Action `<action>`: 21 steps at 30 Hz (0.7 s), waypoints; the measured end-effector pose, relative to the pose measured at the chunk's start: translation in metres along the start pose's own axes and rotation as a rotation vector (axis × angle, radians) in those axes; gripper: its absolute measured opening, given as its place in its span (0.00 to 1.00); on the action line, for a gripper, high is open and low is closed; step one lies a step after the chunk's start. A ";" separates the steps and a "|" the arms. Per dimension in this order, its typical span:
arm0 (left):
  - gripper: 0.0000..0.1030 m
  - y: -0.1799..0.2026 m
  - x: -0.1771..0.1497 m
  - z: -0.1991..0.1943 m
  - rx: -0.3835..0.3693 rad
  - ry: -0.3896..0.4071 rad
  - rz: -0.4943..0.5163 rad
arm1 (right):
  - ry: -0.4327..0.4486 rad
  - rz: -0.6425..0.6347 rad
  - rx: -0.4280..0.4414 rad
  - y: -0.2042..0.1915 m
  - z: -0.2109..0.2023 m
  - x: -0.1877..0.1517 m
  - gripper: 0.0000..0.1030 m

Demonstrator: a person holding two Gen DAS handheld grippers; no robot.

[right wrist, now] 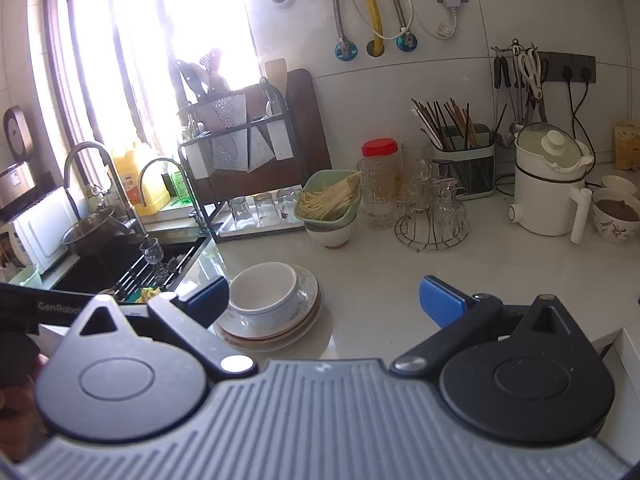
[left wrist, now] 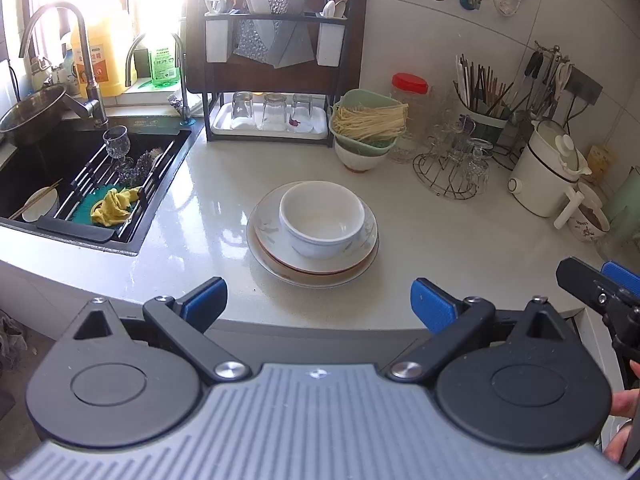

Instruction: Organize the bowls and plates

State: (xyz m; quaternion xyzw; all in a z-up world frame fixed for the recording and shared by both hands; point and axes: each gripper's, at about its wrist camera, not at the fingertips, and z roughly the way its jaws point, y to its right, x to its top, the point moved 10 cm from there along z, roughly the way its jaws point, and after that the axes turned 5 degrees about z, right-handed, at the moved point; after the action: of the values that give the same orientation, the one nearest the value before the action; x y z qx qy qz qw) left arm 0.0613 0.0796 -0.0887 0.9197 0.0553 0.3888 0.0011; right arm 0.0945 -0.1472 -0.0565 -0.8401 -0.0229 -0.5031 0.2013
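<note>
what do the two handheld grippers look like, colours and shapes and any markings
Both match. The left gripper and right gripper each have a grey ribbed body, two round black housings with triangular cut-outs, black link arms on silver pivots, and blue ribbed pads. In the right wrist view, the left gripper's side bears white lettering starting "GenRobot". No cables or sleeves are visible.

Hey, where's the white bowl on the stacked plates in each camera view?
Left wrist: white bowl at centre, just beyond the open jaws.
Right wrist: white bowl left of centre, beside the left finger.
Shared landmark: red-lidded jar behind it, by the wall.
</note>
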 end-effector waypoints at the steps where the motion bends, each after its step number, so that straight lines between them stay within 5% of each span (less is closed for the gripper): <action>1: 0.97 0.001 -0.001 -0.002 0.004 0.004 0.002 | 0.001 0.000 0.001 0.000 -0.002 -0.001 1.00; 21: 0.97 0.003 -0.008 -0.017 0.020 0.016 0.015 | -0.024 0.008 0.012 -0.002 -0.009 -0.012 1.00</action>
State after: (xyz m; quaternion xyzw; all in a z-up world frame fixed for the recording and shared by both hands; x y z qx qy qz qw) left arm 0.0443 0.0753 -0.0821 0.9169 0.0523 0.3956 -0.0117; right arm 0.0801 -0.1466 -0.0627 -0.8451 -0.0248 -0.4918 0.2081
